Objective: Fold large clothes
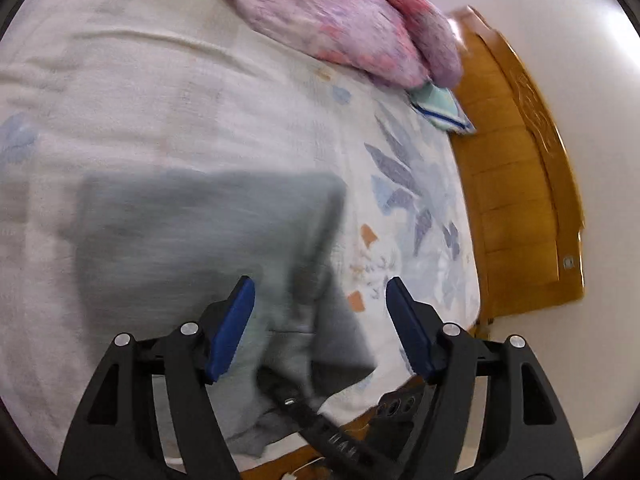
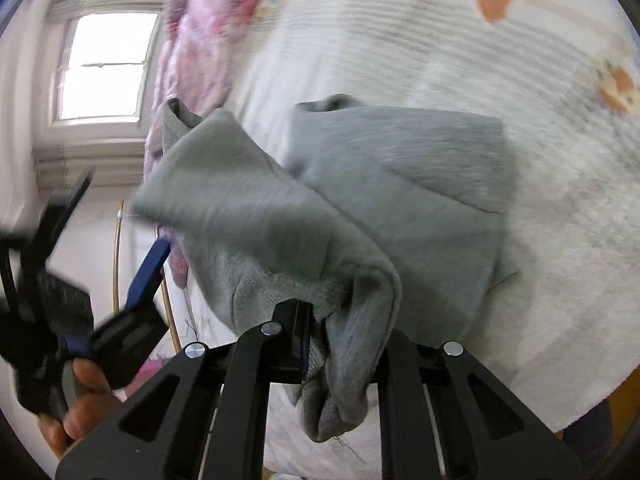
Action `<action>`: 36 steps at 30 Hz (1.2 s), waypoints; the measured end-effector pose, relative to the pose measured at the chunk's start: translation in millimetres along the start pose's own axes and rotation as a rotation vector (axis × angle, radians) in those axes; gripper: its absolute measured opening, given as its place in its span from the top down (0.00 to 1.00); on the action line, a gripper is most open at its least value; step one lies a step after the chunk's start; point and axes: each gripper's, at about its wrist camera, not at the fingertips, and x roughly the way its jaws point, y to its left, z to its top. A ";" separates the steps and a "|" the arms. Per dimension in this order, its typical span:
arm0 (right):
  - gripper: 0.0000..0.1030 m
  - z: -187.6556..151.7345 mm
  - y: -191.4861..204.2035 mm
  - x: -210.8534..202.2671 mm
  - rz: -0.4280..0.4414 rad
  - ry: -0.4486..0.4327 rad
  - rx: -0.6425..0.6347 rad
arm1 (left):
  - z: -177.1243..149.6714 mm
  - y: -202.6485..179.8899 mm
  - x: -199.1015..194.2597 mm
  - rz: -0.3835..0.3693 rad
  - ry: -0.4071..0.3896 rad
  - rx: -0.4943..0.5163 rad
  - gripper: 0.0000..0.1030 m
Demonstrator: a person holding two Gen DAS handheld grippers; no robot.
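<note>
The left claw (image 1: 320, 292) stands spread wide, its blue pads (image 1: 234, 328) well apart with nothing pinched between them; part of the grey garment (image 1: 200, 232) lies on the bed below and ahead of it, spread toward its left pad. The right claw (image 2: 344, 320) is pressed together on a bunched edge of the same grey garment (image 2: 360, 200), the cloth gathered between its black fingers and hanging in a wad just below them. From that pinch the fabric rises ahead of the right claw in a lifted fold, while the rest lies flat on the bed beyond and to its right. The bed sheet (image 1: 200, 100) is pale with blue leaf shapes and orange patches. Far ahead of the left claw a pink quilt (image 1: 340, 20) is heaped, with a small folded green cloth (image 1: 436, 108) at its edge. To the right of the left claw stands a wooden headboard (image 1: 520, 200). In the right wrist view, the left claw (image 2: 112, 256) shows to the left, blurred, held by a hand (image 2: 80, 400), with a window (image 2: 108, 64) behind it.
</note>
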 end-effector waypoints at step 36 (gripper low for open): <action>0.95 62.0 36.6 11.6 -0.348 0.212 -0.543 | -14.5 77.2 -6.1 0.256 -0.006 -0.122 0.27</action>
